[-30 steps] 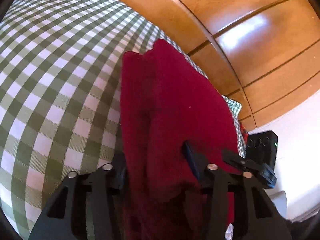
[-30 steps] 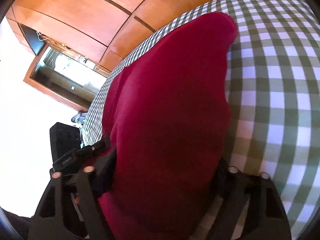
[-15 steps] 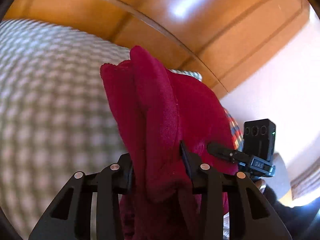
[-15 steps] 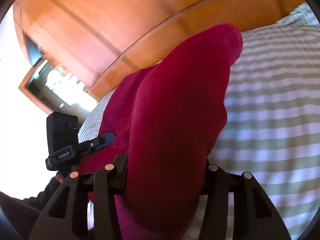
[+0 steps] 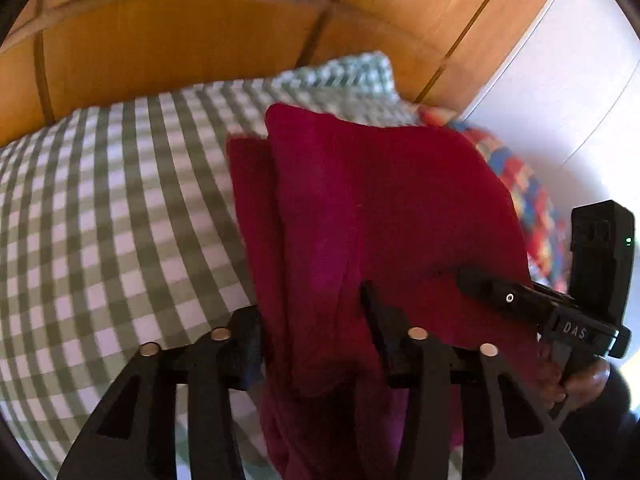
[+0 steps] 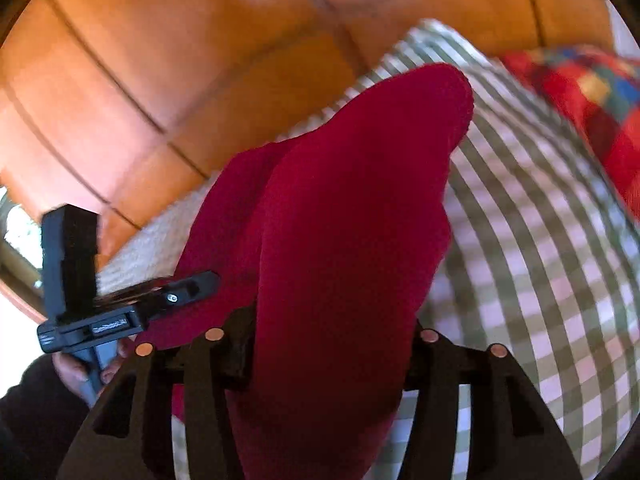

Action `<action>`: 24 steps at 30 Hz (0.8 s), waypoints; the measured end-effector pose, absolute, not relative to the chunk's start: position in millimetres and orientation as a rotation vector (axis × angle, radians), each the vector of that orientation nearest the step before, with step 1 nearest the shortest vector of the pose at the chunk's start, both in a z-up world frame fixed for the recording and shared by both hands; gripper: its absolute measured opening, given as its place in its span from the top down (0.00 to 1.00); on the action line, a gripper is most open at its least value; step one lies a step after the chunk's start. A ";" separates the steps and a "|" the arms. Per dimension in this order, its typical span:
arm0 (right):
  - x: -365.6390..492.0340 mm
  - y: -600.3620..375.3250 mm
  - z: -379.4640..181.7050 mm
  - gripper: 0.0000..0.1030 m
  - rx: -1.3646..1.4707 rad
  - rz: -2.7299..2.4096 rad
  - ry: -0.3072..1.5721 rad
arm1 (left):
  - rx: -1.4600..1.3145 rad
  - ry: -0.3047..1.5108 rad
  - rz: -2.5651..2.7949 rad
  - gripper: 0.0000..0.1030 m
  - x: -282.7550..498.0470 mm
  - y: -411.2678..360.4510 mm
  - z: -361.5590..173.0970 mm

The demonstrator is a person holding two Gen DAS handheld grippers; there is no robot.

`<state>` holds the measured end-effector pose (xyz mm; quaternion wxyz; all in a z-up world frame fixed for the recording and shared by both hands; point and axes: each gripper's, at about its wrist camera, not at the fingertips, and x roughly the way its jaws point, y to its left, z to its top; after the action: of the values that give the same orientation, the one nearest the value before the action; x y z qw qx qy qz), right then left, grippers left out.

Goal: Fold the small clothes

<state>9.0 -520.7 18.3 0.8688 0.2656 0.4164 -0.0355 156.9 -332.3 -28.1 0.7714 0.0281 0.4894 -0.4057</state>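
Note:
A dark red garment point(image 5: 360, 220) hangs folded between my two grippers above the green-and-white checked cloth point(image 5: 100, 220). My left gripper point(image 5: 316, 320) is shut on one end of it, the fabric bunched between its jaws. My right gripper point(image 6: 332, 328) is shut on the other end of the red garment point(image 6: 340, 220), which fills the middle of that view. The right gripper also shows in the left wrist view point(image 5: 520, 304), at the garment's right edge. The left gripper shows in the right wrist view point(image 6: 160, 300), at the garment's left edge.
The checked cloth point(image 6: 540, 240) covers the surface below. A multicoloured patchwork fabric point(image 5: 528, 200) lies at the cloth's far right, also in the right wrist view point(image 6: 592, 112). Wooden panels point(image 5: 180, 40) stand behind, with a white wall point(image 5: 560, 100) to the right.
Both grippers have lifted the red garment off the cloth and swung it. The views have tilted up, and the patchwork fabric has come into sight. The grip on the garment is unchanged.

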 end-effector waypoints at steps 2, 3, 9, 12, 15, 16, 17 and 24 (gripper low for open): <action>2.6 -523.9 10.7 0.19 0.596 -0.119 0.848 | 0.099 1.024 -0.821 0.28 155.9 -331.9 -31.1; -0.1 -526.0 8.5 0.16 0.620 -0.130 0.841 | 0.085 1.033 -0.831 0.28 157.7 -329.7 -32.3; -26.1 -523.0 39.5 0.12 0.517 -0.241 0.783 | 0.098 0.933 -0.750 0.28 130.0 -287.4 -1.8; -52.1 -503.0 63.6 0.15 0.418 -0.261 0.735 | 0.173 0.826 -0.692 0.29 104.4 -283.1 15.4; -67.1 -479.1 74.4 0.20 0.352 -0.236 0.713 | 0.233 0.823 -0.649 0.29 90.0 -288.0 12.9; -71.3 -471.0 73.7 0.25 0.344 -0.227 0.720 | 0.271 0.830 -0.615 0.29 87.4 -290.2 6.2; -72.3 -460.3 68.3 0.29 0.328 -0.218 0.748 | 0.289 0.857 -0.590 0.29 88.8 -290.4 -2.8; -54.7 -445.5 26.8 0.28 0.274 -0.327 0.853 | 0.184 0.927 -0.589 0.29 96.9 -278.3 -12.3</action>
<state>-54.7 -445.5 26.8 0.8885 0.1317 0.4105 -0.1572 96.9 -278.3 -12.3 0.8489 0.0874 0.4400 -0.2794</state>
